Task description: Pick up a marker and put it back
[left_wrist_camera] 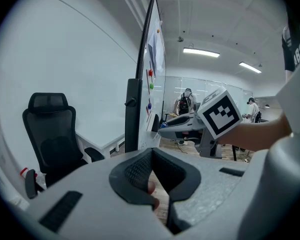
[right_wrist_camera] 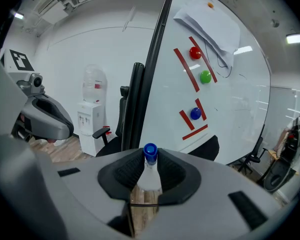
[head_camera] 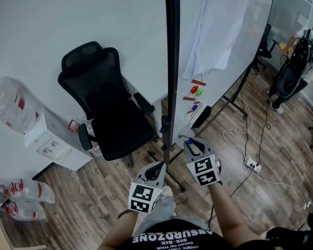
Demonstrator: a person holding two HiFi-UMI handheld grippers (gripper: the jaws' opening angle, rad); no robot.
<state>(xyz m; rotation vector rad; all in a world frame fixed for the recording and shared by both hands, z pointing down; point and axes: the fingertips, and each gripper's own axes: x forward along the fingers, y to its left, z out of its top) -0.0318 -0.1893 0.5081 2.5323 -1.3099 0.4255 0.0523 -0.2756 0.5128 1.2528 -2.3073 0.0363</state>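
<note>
Wood-plank office floor underfoot, with a whiteboard on a stand dead ahead. Left of the whiteboard, a black office chair; further left again, a water dispenser. On the whiteboard's face: loose paper sheets, then red, green and blue magnets, with red tape strips beside them.

Over to the right gripper: jaws part-closed and pinching a whiteboard marker by its pale barrel, blue cap poking past the tips toward the whiteboard. Held in the air just short of the whiteboard, below the blue magnet, touching nothing else. Left gripper hanging near the whiteboard's edge, jaws pressed together on nothing.

Handling, by the look of it: light, stiff plastic, smooth and round, so liable to roll or swivel in the pads. Best taken mid-barrel, across its width, as now. Not by the cap, which probably pulls off. No call for a hard squeeze.

Writing: none legible on the marker. Black-and-white square codes on each gripper's cube. Upside down at the bottom of the head view, shirt print reading "ABSURDZONE", with the smaller lines beneath too fine to read.
</note>
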